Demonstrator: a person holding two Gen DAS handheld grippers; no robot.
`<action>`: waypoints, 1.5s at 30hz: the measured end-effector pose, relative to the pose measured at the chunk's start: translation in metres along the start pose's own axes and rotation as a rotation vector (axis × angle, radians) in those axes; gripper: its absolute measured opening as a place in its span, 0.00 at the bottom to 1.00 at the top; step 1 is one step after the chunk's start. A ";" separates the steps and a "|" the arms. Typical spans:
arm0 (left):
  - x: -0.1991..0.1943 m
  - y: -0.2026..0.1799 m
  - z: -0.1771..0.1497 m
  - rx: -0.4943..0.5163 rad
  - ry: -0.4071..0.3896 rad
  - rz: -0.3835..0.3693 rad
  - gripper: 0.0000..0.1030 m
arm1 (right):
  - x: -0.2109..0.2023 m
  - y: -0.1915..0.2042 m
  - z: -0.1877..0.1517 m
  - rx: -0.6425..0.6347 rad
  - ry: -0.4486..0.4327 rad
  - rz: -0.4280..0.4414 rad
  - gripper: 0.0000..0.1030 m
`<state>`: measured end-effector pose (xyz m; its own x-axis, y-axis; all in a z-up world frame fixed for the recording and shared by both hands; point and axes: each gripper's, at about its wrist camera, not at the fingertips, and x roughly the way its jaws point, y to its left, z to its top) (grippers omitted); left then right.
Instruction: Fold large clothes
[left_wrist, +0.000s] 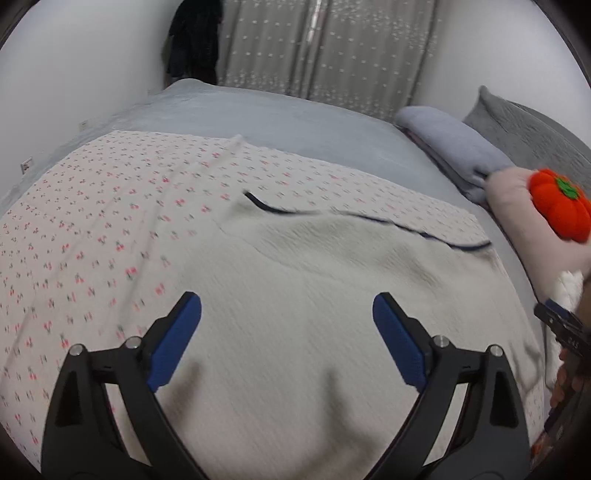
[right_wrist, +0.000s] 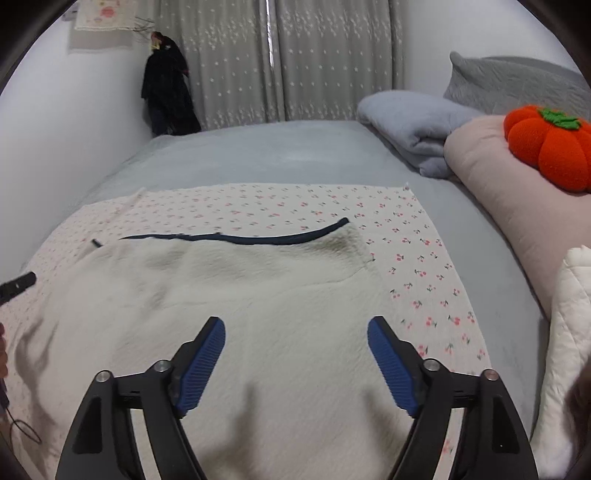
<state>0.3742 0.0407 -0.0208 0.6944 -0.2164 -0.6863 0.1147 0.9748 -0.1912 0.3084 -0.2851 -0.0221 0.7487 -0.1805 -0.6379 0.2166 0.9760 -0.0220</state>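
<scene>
- Your left gripper (left_wrist: 287, 334) and right gripper (right_wrist: 295, 360) both hung wide apart and empty over the cream garment (right_wrist: 236, 314).
- The garment lay flat beneath and ahead of both, on the cherry-print sheet (right_wrist: 417, 258).
- Risk, as I judged it: you pinched the sheet along with the garment, dragging both.
- Right of your grippers, the pink pillow (right_wrist: 491, 184) and orange pumpkin cushion (right_wrist: 546, 147) crowded that side.

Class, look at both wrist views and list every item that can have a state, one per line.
Left gripper: open, holding nothing.
Right gripper: open, holding nothing.
Cream garment: spread on the cherry-print cloth, navy-trimmed edge farthest away.
Grey blanket: folded.
Curtains: drawn.
</scene>
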 end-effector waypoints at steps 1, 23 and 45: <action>-0.002 -0.004 -0.008 0.013 0.002 0.000 0.92 | -0.006 0.006 -0.005 0.005 0.000 0.003 0.82; -0.067 0.082 -0.113 -0.441 0.052 -0.091 0.92 | -0.053 -0.076 -0.119 0.470 0.064 0.033 0.84; 0.001 0.130 -0.150 -1.123 -0.109 -0.333 0.29 | -0.017 -0.139 -0.164 1.068 -0.107 0.459 0.32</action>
<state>0.2835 0.1591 -0.1516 0.8117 -0.3923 -0.4326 -0.3507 0.2649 -0.8983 0.1631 -0.3982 -0.1345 0.9316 0.1039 -0.3483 0.2906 0.3625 0.8855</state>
